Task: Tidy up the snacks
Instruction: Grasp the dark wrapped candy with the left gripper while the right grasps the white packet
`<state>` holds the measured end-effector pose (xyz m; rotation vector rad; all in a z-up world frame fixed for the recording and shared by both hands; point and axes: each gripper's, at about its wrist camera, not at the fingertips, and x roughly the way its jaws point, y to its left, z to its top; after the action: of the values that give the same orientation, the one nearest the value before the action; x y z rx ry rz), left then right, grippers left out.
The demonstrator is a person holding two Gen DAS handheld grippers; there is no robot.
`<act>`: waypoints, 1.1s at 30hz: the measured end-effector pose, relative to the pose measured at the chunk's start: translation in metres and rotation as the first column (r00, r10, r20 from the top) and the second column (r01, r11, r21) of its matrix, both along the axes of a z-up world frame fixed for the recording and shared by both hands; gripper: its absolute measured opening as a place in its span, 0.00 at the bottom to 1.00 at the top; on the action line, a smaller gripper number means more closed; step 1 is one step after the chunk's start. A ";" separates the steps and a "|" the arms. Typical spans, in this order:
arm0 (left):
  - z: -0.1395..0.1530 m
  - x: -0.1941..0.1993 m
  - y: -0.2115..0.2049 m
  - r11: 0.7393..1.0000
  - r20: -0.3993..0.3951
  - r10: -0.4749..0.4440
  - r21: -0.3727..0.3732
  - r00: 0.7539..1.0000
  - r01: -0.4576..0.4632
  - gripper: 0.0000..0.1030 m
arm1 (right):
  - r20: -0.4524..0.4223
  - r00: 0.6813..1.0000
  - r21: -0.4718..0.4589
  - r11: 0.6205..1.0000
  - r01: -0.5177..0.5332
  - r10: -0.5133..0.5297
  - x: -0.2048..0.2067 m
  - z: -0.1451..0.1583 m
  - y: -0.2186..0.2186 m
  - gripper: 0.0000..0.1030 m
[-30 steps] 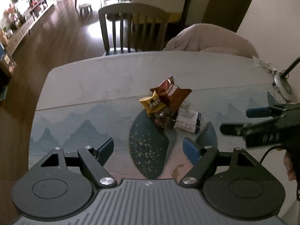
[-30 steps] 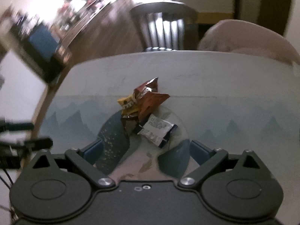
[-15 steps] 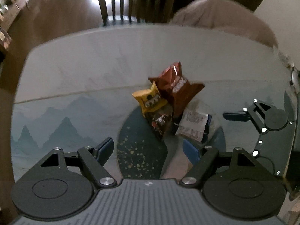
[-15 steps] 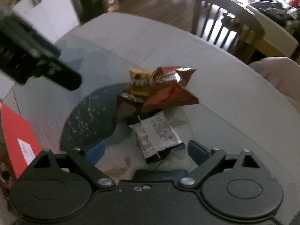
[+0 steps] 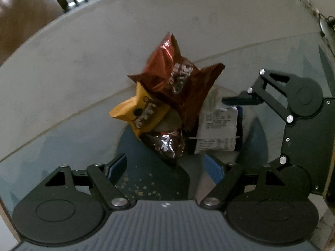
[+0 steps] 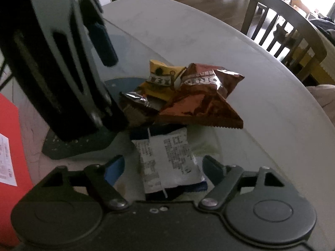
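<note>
A pile of snack packets lies on the table: a red-brown bag (image 5: pixel 180 83) on top, a yellow packet (image 5: pixel 140 113), a dark foil packet (image 5: pixel 167 144) and a white-backed packet (image 5: pixel 217 129). My left gripper (image 5: pixel 165 167) is open, its fingers either side of the dark foil packet's near end. My right gripper (image 6: pixel 163 167) is open, with the white-backed packet (image 6: pixel 167 159) between its fingers. In the right wrist view the red-brown bag (image 6: pixel 201 96), yellow packet (image 6: pixel 163 77) and foil packet (image 6: pixel 134 104) lie beyond, and the left gripper's body (image 6: pixel 52 62) looms at left.
The table (image 5: pixel 83 52) has a pale top with a blue mountain print. A red box (image 6: pixel 8 167) stands at the left in the right wrist view. A wooden chair (image 6: pixel 282 31) stands beyond the far edge. The right gripper's body (image 5: pixel 293 115) sits right of the pile.
Both grippers have moved in close to the pile and lower. The right one now straddles the white-backed packet; the left one is at the foil packet. Both stay open.
</note>
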<state>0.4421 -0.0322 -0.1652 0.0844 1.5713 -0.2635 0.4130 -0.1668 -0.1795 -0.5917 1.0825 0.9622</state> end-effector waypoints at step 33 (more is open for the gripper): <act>-0.024 -0.013 0.029 0.984 -0.001 0.178 -0.023 0.984 -0.178 0.24 | 0.007 0.993 0.059 0.991 0.120 -0.121 -0.038 0.008 -0.036 0.46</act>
<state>0.4294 -0.0035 -0.1895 -0.0738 1.5632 -0.1408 0.3751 -0.2030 -0.1718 -0.4773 1.0651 0.8816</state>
